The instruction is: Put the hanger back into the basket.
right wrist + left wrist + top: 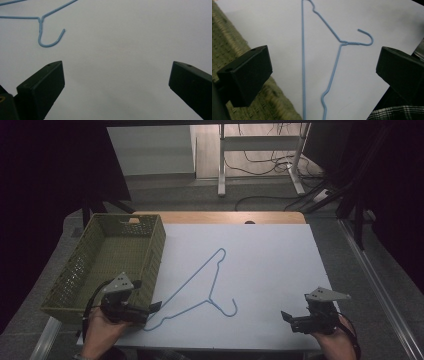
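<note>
One blue hanger [200, 285], one basket [90, 270].

Light blue wire hanger [200, 285] on a plain white desk [270, 270]; left of the hanger, an olive-green basket [80, 270] with perforated lattice walls; beyond the white, a tan wooden strip [220, 217]; black gripper [155, 307] jaws

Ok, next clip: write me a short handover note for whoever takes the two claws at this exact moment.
Left claw: open, holding nothing, at the near left end of the blue wire hanger, right beside the green basket.
Right claw: open, holding nothing, over bare white sheet near the front right, apart from the hanger.
Hanger: lying flat on the sheet, hook toward the near edge.
Basket: at the table's left, nothing visible inside.
Done: nothing gripped yet.
Left: probably grasp the hanger with the left claw; where it goes isn't shown.
</note>
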